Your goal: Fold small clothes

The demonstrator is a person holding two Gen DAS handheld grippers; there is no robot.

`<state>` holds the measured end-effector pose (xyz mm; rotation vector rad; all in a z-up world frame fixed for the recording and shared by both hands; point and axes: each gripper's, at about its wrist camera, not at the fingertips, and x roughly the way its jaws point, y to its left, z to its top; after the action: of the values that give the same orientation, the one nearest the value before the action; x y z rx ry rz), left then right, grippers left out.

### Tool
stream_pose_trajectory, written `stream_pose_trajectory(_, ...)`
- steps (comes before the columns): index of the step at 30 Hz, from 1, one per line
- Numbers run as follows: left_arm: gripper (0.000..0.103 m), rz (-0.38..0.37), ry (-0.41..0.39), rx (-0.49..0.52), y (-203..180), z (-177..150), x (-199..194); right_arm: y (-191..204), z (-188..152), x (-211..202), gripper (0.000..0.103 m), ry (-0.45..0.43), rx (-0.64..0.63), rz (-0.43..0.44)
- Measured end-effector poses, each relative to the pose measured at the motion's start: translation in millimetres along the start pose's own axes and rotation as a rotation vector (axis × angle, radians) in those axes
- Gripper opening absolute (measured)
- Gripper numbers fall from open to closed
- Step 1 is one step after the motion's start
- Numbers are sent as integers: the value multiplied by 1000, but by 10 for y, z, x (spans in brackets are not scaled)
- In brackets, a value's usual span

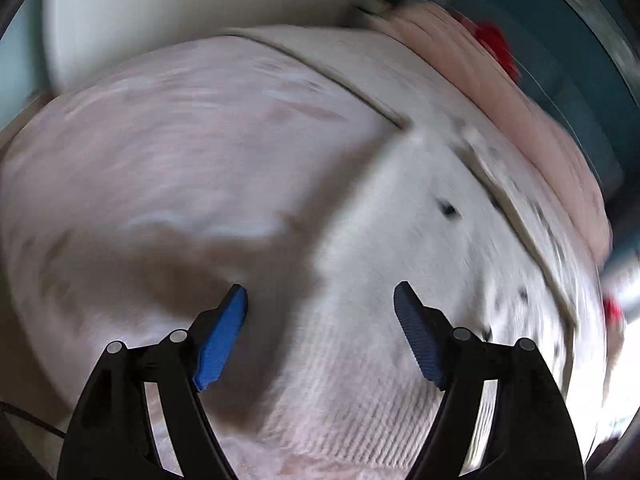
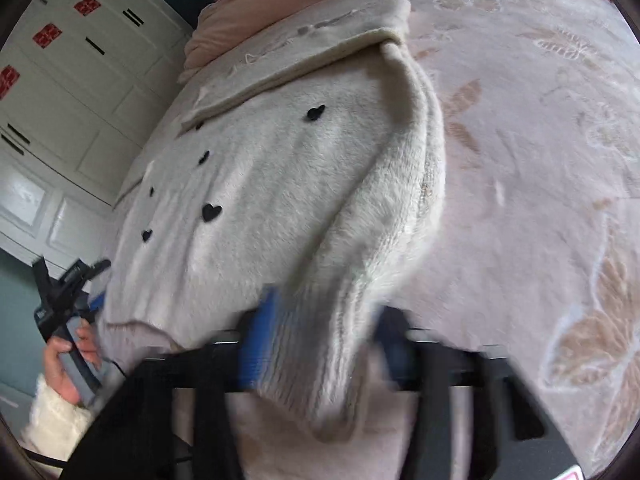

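Right wrist view: right tool (image 2: 320,340) pinches the sweater (image 2: 256,184) sleeve (image 2: 384,240), probably to fold it in, while left tool (image 1: 320,332) hangs open, empty.

Your left hand-held gripper (image 1: 320,300) hangs with its blue pads (image 1: 220,340) spread wide and nothing between them. Below it lies the white fuzzy sweater (image 1: 400,280), its ribbed hem nearest the gripper and small black marks (image 1: 448,210) scattered beyond the right pad. To the sweater's left stretches the pale pink blanket (image 1: 180,152) of the bed. Past the sweater's far edge sits a peach-coloured bundle (image 1: 500,92) with something red (image 1: 496,46) behind it. The whole view is smeared with blur.
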<state>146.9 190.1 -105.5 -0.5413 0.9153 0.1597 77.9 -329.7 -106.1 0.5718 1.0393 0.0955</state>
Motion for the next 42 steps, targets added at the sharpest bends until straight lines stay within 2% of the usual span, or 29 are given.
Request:
stream_pose_trajectory(1, 74, -27, 8, -37, 52, -7, 3, -11, 7, 34, 16, 5, 12, 11)
stream_pose_trajectory(2, 73, -49, 36, -45, 60, -19, 53, -26, 11, 58, 13, 9, 23, 14)
stream_pose_trajectory(3, 71, -37, 40, -6, 31, -48, 72, -32, 2, 58, 12, 6, 29, 21)
stream_pose_trajectory(4, 56, -16, 36, 39, -11, -71, 71, -19, -10, 31, 11, -4, 28, 21)
stream_pose_trajectory(5, 18, -10, 47, 76, -46, -74, 71, -5, -14, -27, 10, -17, 20, 17)
stream_pose_trajectory(6, 6, -56, 103, 87, -51, -83, 100, 14, -17, -128, 10, -31, 11, 10)
stream_pose_trajectory(8, 5, -152, 161, 52, -14, -89, 69, 57, -33, -308, 9, -55, -23, -23)
stream_pose_trajectory(9, 5, -178, 164, 76, -39, -98, -4, 56, -53, -430, 9, -66, -43, -47)
stream_pose_trajectory(11, 5, -184, 167, 132, -91, -178, -151, -23, -128, -659, 8, -73, -57, -90)
stream_pose_trajectory(14, 5, -194, 214, 154, -47, -318, -272, -144, -286, -848, 8, -51, -71, -138)
stream_pose_trajectory(19, 6, -163, 305, 211, 186, -762, -442, -386, -766, -900, 8, 75, -52, -203)
stream_pose_trajectory(22, 10, -202, 259, 209, 225, -769, -584, -433, -871, -871, 15, 103, -47, -199)
stream_pose_trajectory(23, 10, -228, 223, 192, 224, -670, -641, -416, -847, -902, 21, 86, -48, -203)
stream_pose_trajectory(24, 10, -251, 157, 169, 212, -491, -732, -362, -776, -954, 22, 48, -57, -237)
stream_pose_trajectory(25, 18, -256, 93, 158, 177, -264, -773, -323, -722, -998, 30, 22, -65, -259)
stream_pose_trajectory(26, 34, -257, 59, 151, 143, -112, -769, -253, -628, -1069, 40, -25, -77, -290)
stream_pose_trajectory(27, 42, -243, -2, 129, 134, 166, -754, -200, -572, -1118, 44, -61, -87, -305)
stream_pose_trajectory(28, 48, -218, -51, 101, 136, 389, -713, -122, -488, -1175, 49, -103, -97, -318)
stream_pose_trajectory(30, 49, -184, -155, 18, 116, 963, -506, 39, -378, -1243, 57, -156, -108, -310)
stream_pose_trajectory(31, 52, -173, -174, -24, 128, 1154, -406, 113, -315, -1251, 61, -176, -115, -299)
stream_pose_trajectory(32, 56, -172, -190, -109, 203, 1444, -225, 182, -279, -1257, 65, -193, -124, -290)
stream_pose_trajectory(35, 56, -160, -188, -289, 414, 1974, 266, 504, -210, -1141, 71, -209, -174, -266)
stream_pose_trajectory(37, 55, -107, -186, -404, 607, 2278, 661, 684, -194, -1016, 71, -188, -208, -253)
stream_pose_trajectory(39, 55, -78, -190, -427, 661, 2446, 910, 804, -248, -893, 71, -156, -217, -223)
stream_pose_trajectory(42, 51, -19, -168, -383, 607, 2589, 1283, 1008, -275, -686, 71, -102, -216, -192)
